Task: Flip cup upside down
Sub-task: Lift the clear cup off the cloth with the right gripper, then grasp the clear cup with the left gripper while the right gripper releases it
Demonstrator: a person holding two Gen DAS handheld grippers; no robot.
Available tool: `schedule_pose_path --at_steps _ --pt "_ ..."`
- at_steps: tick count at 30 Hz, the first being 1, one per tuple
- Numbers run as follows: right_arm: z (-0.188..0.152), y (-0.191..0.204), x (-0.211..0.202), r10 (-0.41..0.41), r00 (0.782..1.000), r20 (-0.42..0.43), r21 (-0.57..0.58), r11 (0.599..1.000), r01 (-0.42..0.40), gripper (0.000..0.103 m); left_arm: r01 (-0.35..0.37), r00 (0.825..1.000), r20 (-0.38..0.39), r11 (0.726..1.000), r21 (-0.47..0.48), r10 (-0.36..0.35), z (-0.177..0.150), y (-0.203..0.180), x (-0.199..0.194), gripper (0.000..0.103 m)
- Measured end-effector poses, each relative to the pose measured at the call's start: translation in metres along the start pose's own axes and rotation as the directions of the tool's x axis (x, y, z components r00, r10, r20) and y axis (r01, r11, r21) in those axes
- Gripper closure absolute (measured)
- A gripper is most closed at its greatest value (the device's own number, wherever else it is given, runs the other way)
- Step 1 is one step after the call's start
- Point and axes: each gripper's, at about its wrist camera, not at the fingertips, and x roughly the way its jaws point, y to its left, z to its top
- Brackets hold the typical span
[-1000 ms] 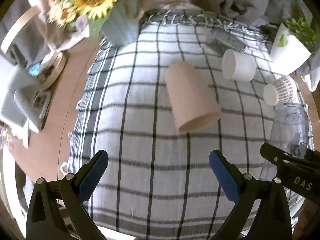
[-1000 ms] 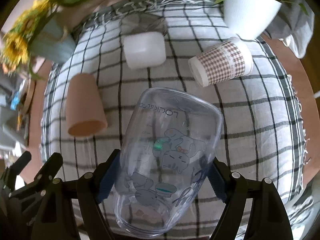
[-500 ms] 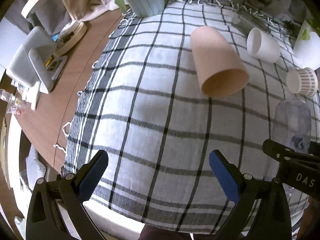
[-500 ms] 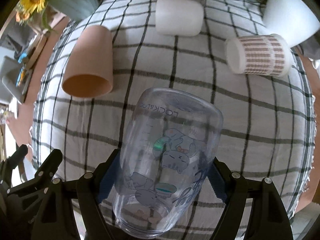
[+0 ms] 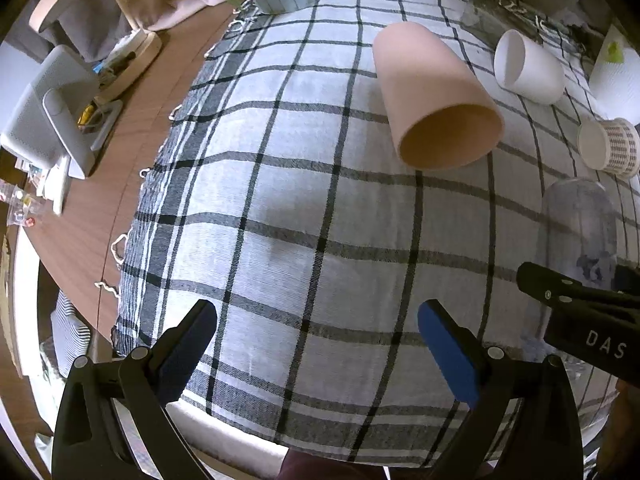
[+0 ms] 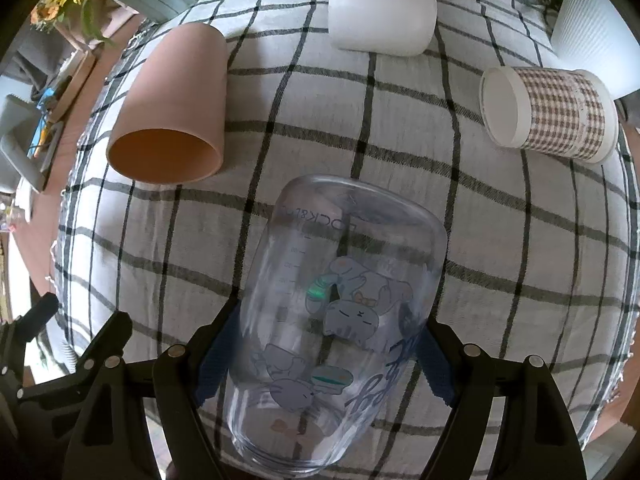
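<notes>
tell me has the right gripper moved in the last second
Yes. The right gripper has pulled back toward the tablecloth's near edge, carrying the clear cup.

Four cups: one clear cartoon-printed cup (image 6: pixel 336 320), one pink cup (image 6: pixel 172 108), one white cup (image 6: pixel 380 12), one checked paper cup (image 6: pixel 552 114); two plant pots (image 6: pixel 592 28).
</notes>
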Motion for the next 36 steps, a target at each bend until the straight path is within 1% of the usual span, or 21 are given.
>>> schedule_pose_path --at_steps 5,11,13,15,17,20,24,28,32,34,36 --pt "0.005 -0.002 0.001 -0.007 1.0 0.002 -0.011 1.0 0.007 0.023 0.007 1.0 -0.013 1.0 0.012 -0.007 -0.002 -0.004 0.002 0.0" --pt "0.005 -0.003 -0.004 0.002 1.0 0.008 -0.002 1.0 -0.002 0.022 0.008 1.0 -0.004 1.0 0.014 -0.008 -0.002 -0.003 -0.005 0.0" --pt "0.003 -0.008 -0.016 0.001 0.999 0.033 0.012 1.0 -0.001 0.022 0.009 1.0 0.003 1.0 0.019 -0.009 -0.002 -0.003 -0.011 0.0" --pt "-0.001 -0.014 -0.033 0.006 0.998 0.067 0.041 0.999 -0.009 0.021 0.026 1.0 0.005 0.999 0.03 -0.026 -0.003 -0.004 -0.018 0.0" --pt "-0.006 -0.022 -0.051 0.01 0.994 0.113 0.082 0.996 -0.02 0.02 0.051 0.999 0.008 0.998 0.044 -0.051 -0.001 -0.008 -0.026 0.0" --pt "-0.014 -0.038 -0.077 -0.007 0.984 0.18 0.145 0.989 -0.019 0.02 0.104 0.994 0.018 0.992 0.074 -0.105 0.002 -0.018 -0.04 0.0" --pt "-0.021 -0.059 -0.1 -0.015 0.972 0.234 0.207 0.978 -0.035 0.02 0.176 0.983 0.028 0.975 0.137 -0.181 0.01 -0.043 -0.058 0.0" --pt "-0.032 -0.08 -0.117 -0.037 0.957 0.289 0.28 0.959 -0.048 0.02 0.236 0.968 0.03 0.947 0.218 -0.249 0.02 -0.073 -0.071 0.0" --pt "-0.046 -0.105 -0.129 -0.071 0.943 0.325 0.371 0.927 -0.058 0.02 0.258 0.961 0.018 0.924 0.283 -0.275 0.03 -0.099 -0.073 0.0" --pt "-0.051 -0.116 -0.131 -0.089 0.941 0.327 0.416 0.908 -0.058 0.02 0.274 0.958 0.002 0.912 0.305 -0.288 0.036 -0.111 -0.07 0.0" --pt "-0.055 -0.127 -0.132 -0.098 0.938 0.334 0.451 0.89 -0.068 0.02 0.296 0.953 -0.033 0.902 0.315 -0.302 0.043 -0.121 -0.064 0.001"
